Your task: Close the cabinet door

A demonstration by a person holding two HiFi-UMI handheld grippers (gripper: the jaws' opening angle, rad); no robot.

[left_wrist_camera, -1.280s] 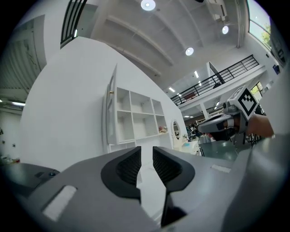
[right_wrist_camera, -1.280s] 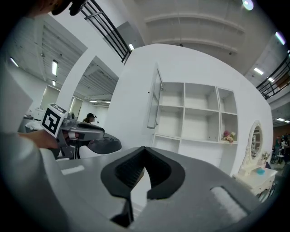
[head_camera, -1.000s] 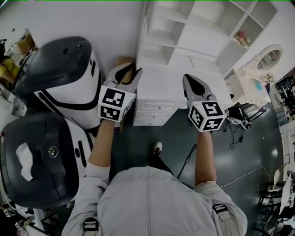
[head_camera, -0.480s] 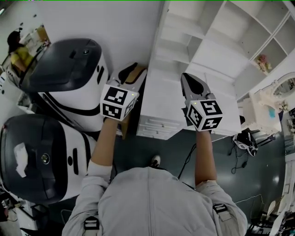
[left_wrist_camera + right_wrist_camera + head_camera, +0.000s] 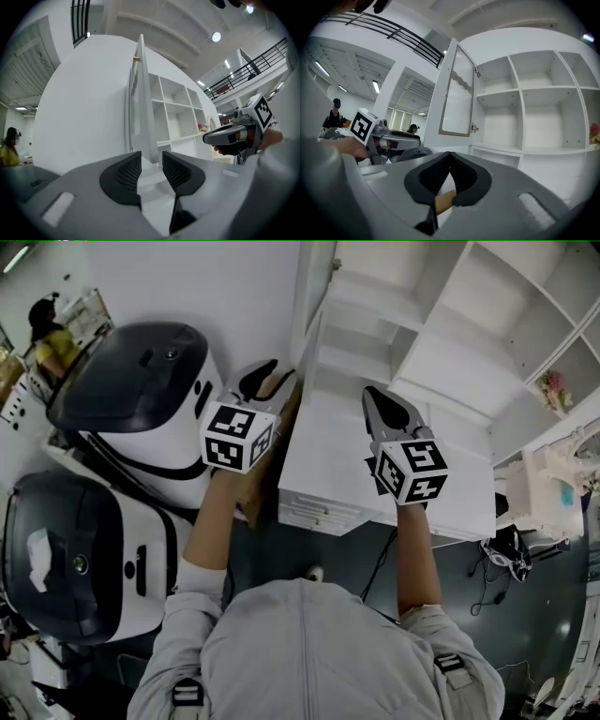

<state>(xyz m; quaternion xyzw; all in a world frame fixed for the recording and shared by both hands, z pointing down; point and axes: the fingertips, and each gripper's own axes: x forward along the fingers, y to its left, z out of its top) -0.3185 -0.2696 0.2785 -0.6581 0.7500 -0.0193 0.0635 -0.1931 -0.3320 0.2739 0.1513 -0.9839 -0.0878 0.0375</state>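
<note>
While ribbed-panel cabinet door (image 5: 457,96) hangs open, right shelf (image 5: 562,151) holds pink flowers (image 5: 594,131); left gripper (image 5: 151,171) jaws just opening, door edge beyond, ungripped; right gripper (image 5: 450,176) clenched.

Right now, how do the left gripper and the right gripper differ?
The left gripper has jaws apart, just now opening, nothing between them; the right gripper has jaws shut. The left gripper points at the edge of the open cabinet door; the right gripper faces the shelves. Both are empty.

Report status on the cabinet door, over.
Left gripper just opened wider, nothing between its jaws; right gripper shut, empty. Cabinet door wide open, not gripped. Possible snag: right gripper before the open shelves.
</note>
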